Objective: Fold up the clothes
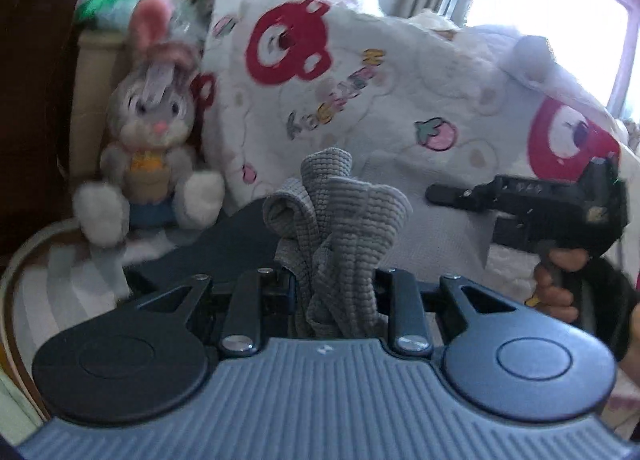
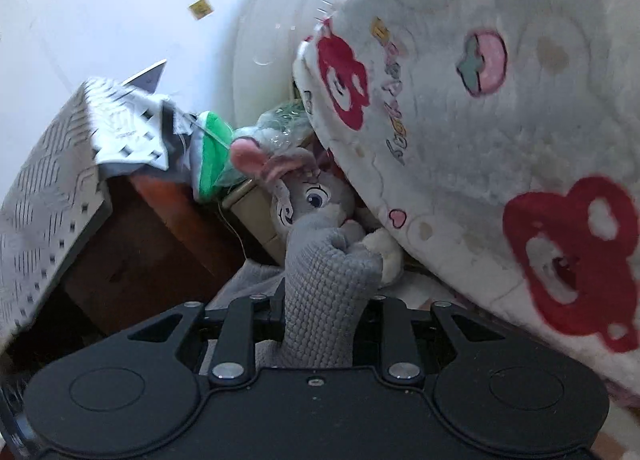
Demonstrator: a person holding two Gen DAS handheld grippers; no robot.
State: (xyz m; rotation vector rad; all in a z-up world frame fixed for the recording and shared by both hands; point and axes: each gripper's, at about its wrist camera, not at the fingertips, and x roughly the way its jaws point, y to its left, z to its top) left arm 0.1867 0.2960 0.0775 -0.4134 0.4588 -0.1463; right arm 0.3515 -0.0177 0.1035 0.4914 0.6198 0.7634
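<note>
The left gripper (image 1: 334,280) is clamped on a bunch of grey waffle-knit cloth (image 1: 340,219), a soft, thick-ribbed fabric that rises between its black fingers in loose rounded folds and fans out above them. The right gripper (image 2: 320,300) pinches the same sort of grey knit (image 2: 324,284), here gathered into a tight, stubby column that stands straight up from the closed jaws and ends in a puckered knob — whether both hold one garment cannot be told for sure, though the weave matches. In the left wrist view the right gripper (image 1: 440,195) shows from the side, matte black plastic with a pistol handle wrapped by the person's right hand (image 1: 556,284); from this angle its fingers read as closed. Beyond the cloth sits a plush rabbit (image 1: 150,155), grey and white fleece with pink ears, upright against a beige headboard (image 1: 90,99). Just beside it a quilted white blanket (image 1: 380,99) is heaped — fluffy, stitched in soft pillowy shapes, printed with red bear heads and pink strawberries. The right wrist view shows the rabbit's face (image 2: 308,199) directly behind the knit column, the blanket bulging over it, and a grey perforated-pattern fabric (image 2: 52,187) draped over dark brown wooden furniture (image 2: 140,252) to the left.
</note>
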